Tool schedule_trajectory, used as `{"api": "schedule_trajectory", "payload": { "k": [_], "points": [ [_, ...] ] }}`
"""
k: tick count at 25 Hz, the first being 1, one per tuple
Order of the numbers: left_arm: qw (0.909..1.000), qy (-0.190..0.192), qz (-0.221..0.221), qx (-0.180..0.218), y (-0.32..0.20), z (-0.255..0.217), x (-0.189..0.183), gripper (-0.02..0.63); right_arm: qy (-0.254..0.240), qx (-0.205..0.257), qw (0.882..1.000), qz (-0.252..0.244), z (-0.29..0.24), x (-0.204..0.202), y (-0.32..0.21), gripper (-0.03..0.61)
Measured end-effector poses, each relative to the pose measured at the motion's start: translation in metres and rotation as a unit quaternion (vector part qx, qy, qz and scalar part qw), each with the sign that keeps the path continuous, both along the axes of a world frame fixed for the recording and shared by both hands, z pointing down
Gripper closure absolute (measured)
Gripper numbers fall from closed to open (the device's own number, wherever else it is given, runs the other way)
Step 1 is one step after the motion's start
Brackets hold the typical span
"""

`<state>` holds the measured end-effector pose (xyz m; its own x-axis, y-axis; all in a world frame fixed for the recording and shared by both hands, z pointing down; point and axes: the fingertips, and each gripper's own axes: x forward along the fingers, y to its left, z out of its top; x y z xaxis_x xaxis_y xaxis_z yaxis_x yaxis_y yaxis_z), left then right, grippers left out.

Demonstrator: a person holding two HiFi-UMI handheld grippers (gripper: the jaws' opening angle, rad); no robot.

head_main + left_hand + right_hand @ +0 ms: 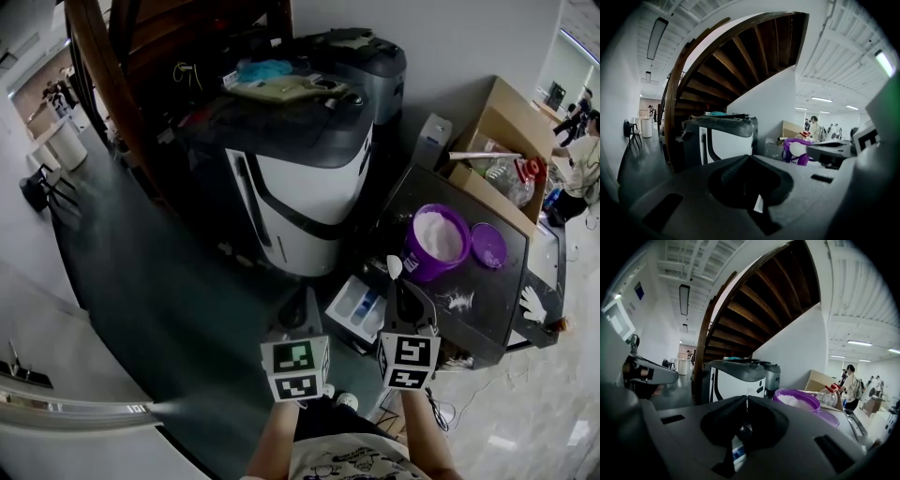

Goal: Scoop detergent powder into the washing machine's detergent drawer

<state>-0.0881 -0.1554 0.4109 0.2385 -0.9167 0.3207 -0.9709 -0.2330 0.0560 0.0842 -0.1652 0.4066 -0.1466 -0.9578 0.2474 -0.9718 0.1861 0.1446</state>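
The white washing machine (300,202) with a dark top stands in the middle of the head view. Its white detergent drawer (359,307), with blue compartments, lies low in front of it. A purple tub (436,242) full of white powder sits on the dark table (487,319), its purple lid (488,246) beside it. My right gripper (396,283) is shut on a white scoop (395,267), held just above the drawer's right end and left of the tub. In the right gripper view only a thin white edge of the scoop (746,401) shows. My left gripper (305,307) hangs shut and empty, left of the drawer.
Spilled powder (459,300) and a white glove (532,302) lie on the table. A cardboard box (502,141) with bottles stands behind it. Clutter covers the washer's top (281,84). A wooden staircase (740,61) rises behind, and a person (586,155) stands at far right.
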Motion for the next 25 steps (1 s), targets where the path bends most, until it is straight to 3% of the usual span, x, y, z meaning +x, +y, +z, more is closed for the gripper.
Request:
{"api": "schedule_trajectory", "payload": {
  "k": [14, 25],
  "points": [
    [0.9971, -0.009, 0.019, 0.073, 0.002, -0.065, 0.021, 0.612, -0.045, 0.087, 0.995, 0.025, -0.080, 0.020, 0.015, 0.558],
    [0.9940, -0.005, 0.019, 0.108, 0.006, -0.092, 0.025, 0.612, -0.063, 0.115, 0.991, 0.025, -0.106, 0.026, 0.020, 0.558]
  ]
}}
